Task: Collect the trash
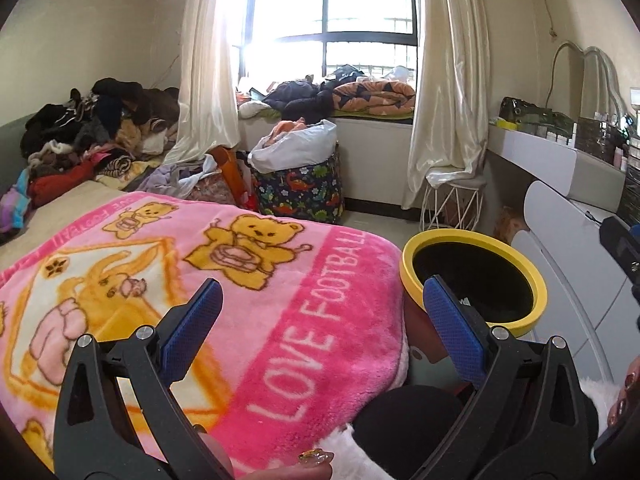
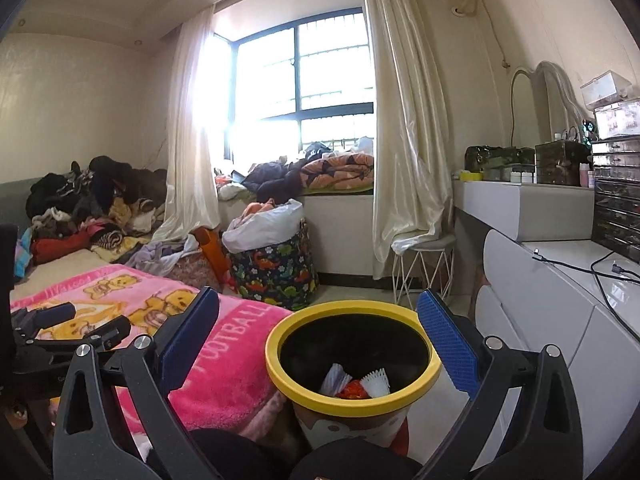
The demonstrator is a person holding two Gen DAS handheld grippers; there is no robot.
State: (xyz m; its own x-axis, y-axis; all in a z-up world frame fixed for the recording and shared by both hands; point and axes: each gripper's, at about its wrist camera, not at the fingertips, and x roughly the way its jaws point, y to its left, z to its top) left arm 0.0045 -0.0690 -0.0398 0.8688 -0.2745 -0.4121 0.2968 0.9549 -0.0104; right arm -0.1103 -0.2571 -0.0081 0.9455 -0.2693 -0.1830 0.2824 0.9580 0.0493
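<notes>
At the far left, a heap of clothes (image 1: 92, 128) lies at the bed's far corner by the wall. Nearer, a pink blanket (image 1: 192, 280) printed with bears covers the bed's near end and runs to its right edge. The left gripper (image 1: 322, 326) hangs over that edge with its blue fingers (image 1: 192, 322) spread wide apart, holding nothing and touching nothing; one finger sits above the blanket, the other in front of the bin's rim. Beyond the bed's far right corner stands a dinosaur-print basket (image 2: 276, 268) lined with a white bag.

Just right of the bed, on the floor, stands the bin (image 2: 352, 396), yellow-rimmed with a black inside. The right wrist view looks down into it: white crumpled paper (image 2: 374, 382) and a red scrap (image 2: 352, 390) lie at the bottom. The right gripper (image 2: 320, 344) is above the bin, its fingers (image 2: 448, 346) wide apart on either side of the rim, empty and clear of it.

Further right, a white dresser (image 2: 560, 304) runs along the wall, a cable (image 2: 580, 268) on top.
</notes>
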